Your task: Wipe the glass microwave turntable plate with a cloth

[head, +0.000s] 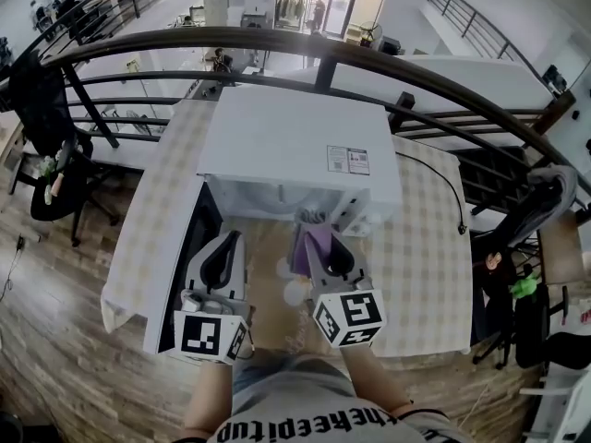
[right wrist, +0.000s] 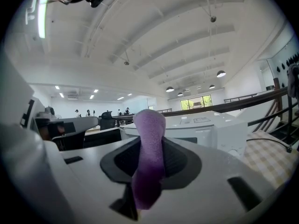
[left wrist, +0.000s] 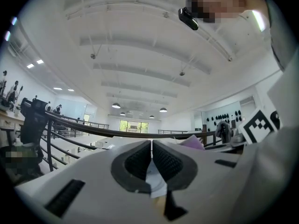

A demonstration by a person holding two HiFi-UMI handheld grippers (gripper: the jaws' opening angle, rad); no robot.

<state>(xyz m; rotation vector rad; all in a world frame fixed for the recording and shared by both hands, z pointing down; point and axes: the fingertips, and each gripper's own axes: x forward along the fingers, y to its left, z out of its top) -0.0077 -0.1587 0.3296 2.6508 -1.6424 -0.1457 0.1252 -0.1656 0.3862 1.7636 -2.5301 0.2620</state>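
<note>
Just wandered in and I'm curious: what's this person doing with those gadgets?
A person stands at a table before an open white microwave, a gripper in each hand. The right gripper clamps a purple cloth in its tongs. The left gripper pinches something thin and pale, likely the glass plate.

Fuzzy purple cloth (right wrist: 148, 157), clear glossy glass plate (left wrist: 155, 177), smooth white microwave (head: 295, 141) (matt)

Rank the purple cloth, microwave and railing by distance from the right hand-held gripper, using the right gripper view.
1. The purple cloth: clamped between the jaws of the right hand-held gripper, centre.
2. The microwave: white box just beyond, right of centre.
3. The railing: dark rail behind the microwave, far right.
</note>
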